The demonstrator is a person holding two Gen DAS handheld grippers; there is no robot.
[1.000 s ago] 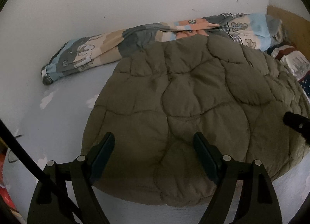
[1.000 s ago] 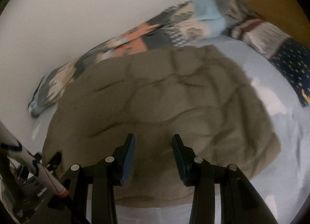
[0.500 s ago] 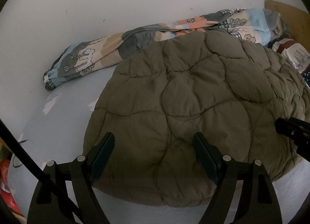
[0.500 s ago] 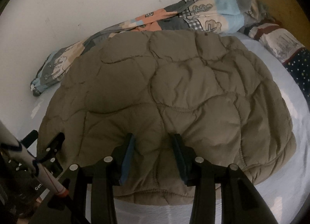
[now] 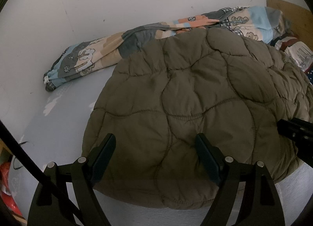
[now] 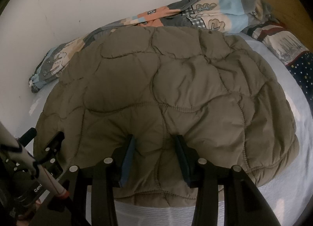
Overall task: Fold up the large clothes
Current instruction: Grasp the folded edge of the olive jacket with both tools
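An olive quilted puffer jacket lies folded in a rounded heap on the pale blue bed sheet; it also shows in the right wrist view. My left gripper is wide open and empty, hovering over the jacket's near edge. My right gripper is open with a narrower gap, its fingertips right at the jacket's near part with no fabric pinched. The right gripper's tip shows at the left view's right edge.
A patterned blanket lies rolled along the white wall behind the jacket. A pillow and starry dark fabric lie at the right by a wooden headboard. The mattress edge is just below the grippers.
Both grippers have come slightly closer to the jacket and lower. The right view has steadied after a blurred swing. The jacket has not moved.
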